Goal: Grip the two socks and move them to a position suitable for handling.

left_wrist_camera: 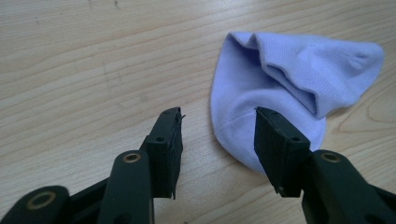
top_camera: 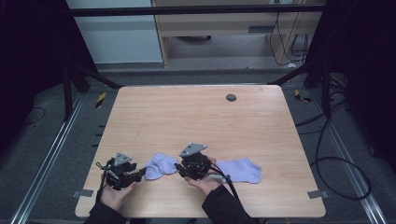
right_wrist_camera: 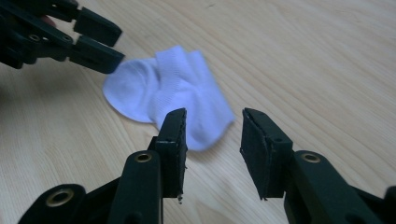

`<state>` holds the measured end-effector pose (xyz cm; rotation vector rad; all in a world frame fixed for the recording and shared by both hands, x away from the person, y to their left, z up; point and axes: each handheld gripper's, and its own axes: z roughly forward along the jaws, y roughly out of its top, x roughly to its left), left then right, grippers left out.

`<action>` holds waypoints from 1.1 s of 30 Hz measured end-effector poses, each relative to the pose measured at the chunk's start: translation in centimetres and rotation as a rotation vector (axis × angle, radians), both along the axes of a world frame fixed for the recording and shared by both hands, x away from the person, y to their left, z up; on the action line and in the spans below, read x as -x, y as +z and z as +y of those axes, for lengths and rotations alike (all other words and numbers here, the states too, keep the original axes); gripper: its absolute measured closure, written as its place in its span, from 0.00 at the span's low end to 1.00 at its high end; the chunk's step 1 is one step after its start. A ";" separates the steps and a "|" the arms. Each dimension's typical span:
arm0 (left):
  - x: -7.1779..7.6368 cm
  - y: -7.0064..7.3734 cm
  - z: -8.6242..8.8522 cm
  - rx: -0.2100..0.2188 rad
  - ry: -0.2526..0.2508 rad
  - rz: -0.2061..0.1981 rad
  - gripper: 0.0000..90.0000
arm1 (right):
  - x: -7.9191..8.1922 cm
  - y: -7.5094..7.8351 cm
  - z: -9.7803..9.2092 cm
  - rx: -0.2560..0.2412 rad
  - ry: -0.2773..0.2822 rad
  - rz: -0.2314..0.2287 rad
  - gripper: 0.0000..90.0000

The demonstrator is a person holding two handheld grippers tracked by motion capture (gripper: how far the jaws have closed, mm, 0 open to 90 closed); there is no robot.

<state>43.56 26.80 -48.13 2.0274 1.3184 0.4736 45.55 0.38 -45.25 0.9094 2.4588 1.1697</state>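
Both pairs of jaws stand apart with nothing between them. On the left gripper (left_wrist_camera: 218,122) the gap frames the rounded toe end of a folded sock (left_wrist_camera: 285,88), and the right-hand jaw stands over that toe's edge; whether it touches the fabric I cannot tell. On the right gripper (right_wrist_camera: 212,125) the jaws point at the same folded sock from its other end, the left-hand one in front of the fabric's near edge, while the left gripper's jaws show at the top left of that view, by the toe.

From the high view, the worktop (top_camera: 196,116) is pale wood, and everything sits near its front edge. The folded sock (top_camera: 158,166) lies between the left gripper (top_camera: 140,173) and the right gripper (top_camera: 178,169), left of the middle of that edge. A second sock (top_camera: 239,169), pale lilac like the first, lies flat just to the right of the right hand (top_camera: 205,183), toward the front right corner. The left hand (top_camera: 114,193) comes in close to the front left corner. A small dark round disc (top_camera: 231,97) is set in the wood near the back edge, right of centre.
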 end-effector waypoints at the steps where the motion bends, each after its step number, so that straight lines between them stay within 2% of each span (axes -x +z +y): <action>1: -0.1 -0.1 -0.1 -0.003 -0.005 0.009 0.58 | 0.0 -0.2 0.6 0.006 0.008 0.001 0.68; 5: -0.2 -0.4 -0.3 -0.013 -0.011 0.032 0.61 | -0.2 -1.0 2.6 0.018 0.037 0.011 0.70; 7: -0.3 -0.6 -0.4 -0.017 -0.014 0.041 0.63 | -0.4 -1.9 3.7 0.046 0.056 0.008 0.70; 15: -0.4 -0.8 -0.7 -0.028 -0.028 0.059 0.68 | -0.6 -3.1 5.2 0.075 0.076 0.019 0.72; 18: -0.4 -0.8 -0.7 -0.033 -0.029 0.058 0.72 | -0.6 -3.6 5.5 0.099 0.085 0.026 0.77; 19: -0.4 -0.8 -0.7 -0.030 -0.028 0.061 0.76 | -0.6 -4.0 5.7 0.114 0.084 0.030 0.82; 20: -0.4 -0.8 -0.8 -0.030 -0.028 0.062 0.76 | -0.6 -4.0 5.7 0.114 0.084 0.030 0.82; 21: -0.4 -0.7 -0.8 -0.030 -0.031 0.063 0.78 | -0.6 -4.2 5.8 0.125 0.076 0.032 0.89; 22: -0.4 -0.7 -0.8 -0.029 -0.030 0.066 0.78 | -0.6 -4.2 5.8 0.125 0.076 0.032 0.89; 24: -0.4 -0.7 -0.8 -0.028 -0.029 0.066 0.81 | -0.6 -4.2 5.8 0.119 0.072 0.027 0.96; 26: -0.4 -0.7 -0.8 -0.033 -0.029 0.062 0.84 | -0.6 -4.1 5.6 0.102 0.070 0.030 0.97; 28: -0.5 -0.7 -0.8 -0.028 -0.032 0.069 0.87 | -0.6 -3.6 5.3 0.058 0.060 0.026 0.98; 29: -0.5 -0.7 -0.8 -0.028 -0.033 0.070 0.90 | -0.6 -2.9 4.8 0.015 0.041 0.022 0.98; 30: -0.5 -0.7 -0.8 -0.026 -0.033 0.069 0.90 | -0.6 -2.9 4.8 0.015 0.041 0.022 0.98; 31: -0.5 -0.7 -0.8 -0.030 -0.038 0.071 0.91 | -0.7 -2.5 4.4 -0.011 0.028 0.021 0.98; 33: -0.5 -0.7 -0.9 -0.028 -0.039 0.072 0.94 | -1.2 -1.6 3.3 -0.062 -0.031 0.002 0.98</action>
